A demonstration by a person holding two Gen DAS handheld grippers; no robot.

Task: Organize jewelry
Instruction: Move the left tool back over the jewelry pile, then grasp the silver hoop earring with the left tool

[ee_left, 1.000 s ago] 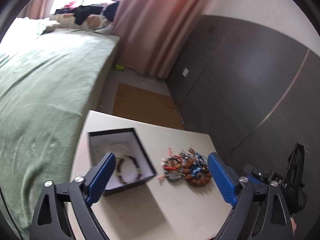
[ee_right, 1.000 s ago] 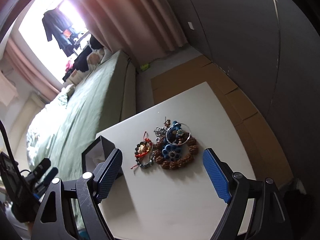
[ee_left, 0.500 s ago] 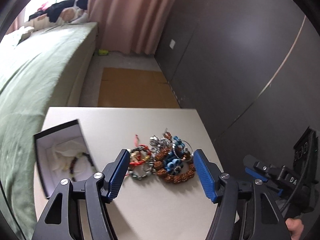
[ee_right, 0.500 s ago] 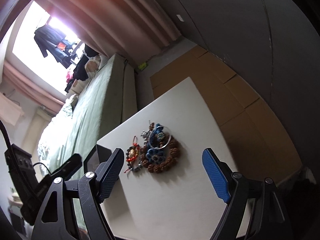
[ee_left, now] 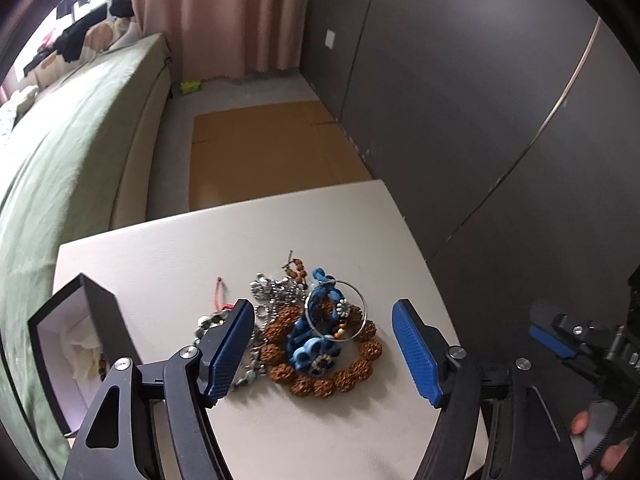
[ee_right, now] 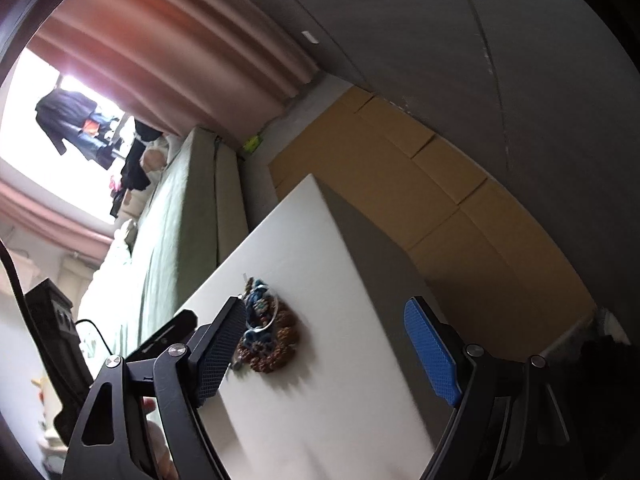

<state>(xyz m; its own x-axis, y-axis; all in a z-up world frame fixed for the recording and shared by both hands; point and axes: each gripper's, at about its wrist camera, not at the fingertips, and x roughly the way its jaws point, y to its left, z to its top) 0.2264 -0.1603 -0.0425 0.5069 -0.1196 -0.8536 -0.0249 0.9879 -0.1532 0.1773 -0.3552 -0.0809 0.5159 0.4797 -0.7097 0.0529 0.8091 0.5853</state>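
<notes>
A pile of jewelry lies on the white table (ee_left: 160, 256): a brown bead bracelet (ee_left: 332, 376), a blue knotted bracelet (ee_left: 310, 344), a thin silver bangle (ee_left: 336, 316), silver chain pieces (ee_left: 276, 290) and a red cord bracelet (ee_left: 220, 300). An open black jewelry box (ee_left: 76, 344) with white lining stands at the left, a bead bracelet partly seen inside. My left gripper (ee_left: 324, 350) is open, its jaws either side of the pile, just above it. My right gripper (ee_right: 326, 350) is open and empty, tilted, to the right of the pile (ee_right: 268, 332).
A green bed (ee_left: 68, 140) runs along the left side of the table. Brown cardboard (ee_left: 268, 152) lies on the floor beyond the table. A dark wardrobe wall (ee_left: 480, 100) stands on the right. The right gripper's body (ee_left: 576, 340) shows at the left wrist view's right edge.
My left gripper has swung right from the box and closed in over the jewelry pile. My right gripper has tilted and drawn off to the right.
</notes>
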